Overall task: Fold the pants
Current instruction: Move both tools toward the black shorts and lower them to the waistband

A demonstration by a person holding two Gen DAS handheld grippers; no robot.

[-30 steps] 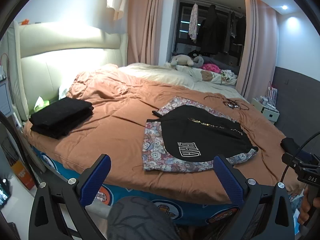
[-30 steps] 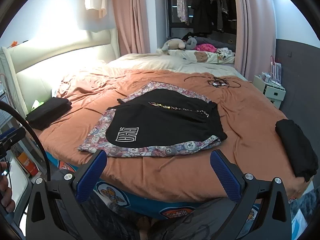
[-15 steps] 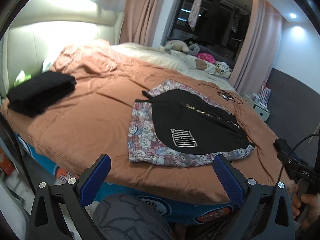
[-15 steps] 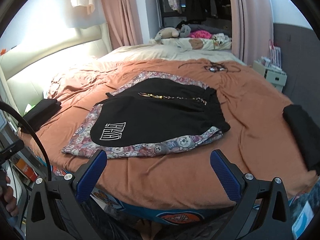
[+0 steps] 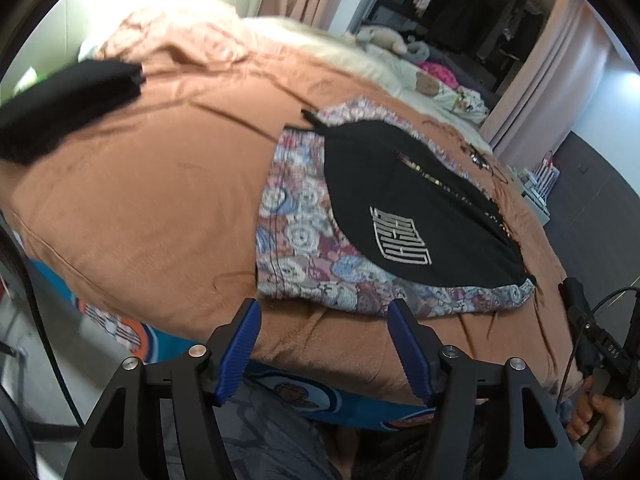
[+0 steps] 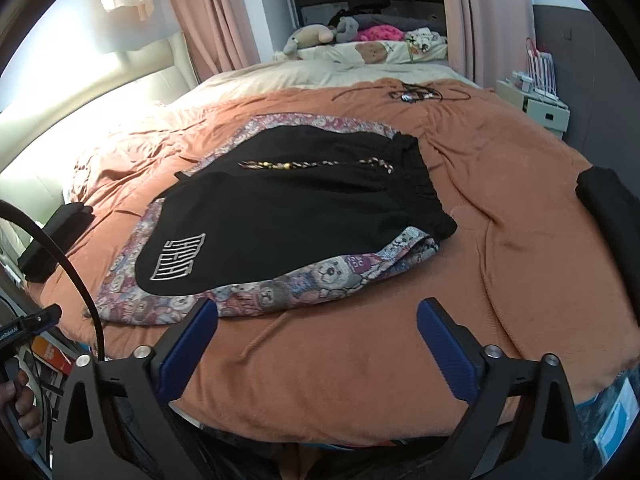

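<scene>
A bed (image 6: pixel 360 380) covered by a rust-orange quilt (image 5: pixel 152 200) fills both views. Spread near the middle of that quilt lies a flowered, bear-printed cloth (image 6: pixel 280 292), and flat on top of it lie the black pants (image 6: pixel 288 216), a white block logo (image 6: pixel 178 258) at the near hem and a braided drawstring (image 6: pixel 312 165) running across towards the gathered waistband on the right of the right-wrist view. In the left-wrist view the same pants (image 5: pixel 408 200) sit right of centre, the printed cloth showing beneath on the near and left sides.

A folded black stack (image 5: pixel 68 100) rests on the quilt by the headboard edge, well apart from the pants; another dark folded piece (image 6: pixel 612 216) lies at the opposite edge.

The left tongs (image 5: pixel 322 344) hover above the near edge of the quilt, just short of the printed cloth; their jaws have just been closing and stand part open with nothing between them. The right tongs (image 6: pixel 316 340) stand wide, having just narrowed slightly, also empty, over bare quilt just before the cloth's near border.

A hand (image 5: pixel 600 428) grips the other tool's handle at the lower right of the left-wrist view.
</scene>
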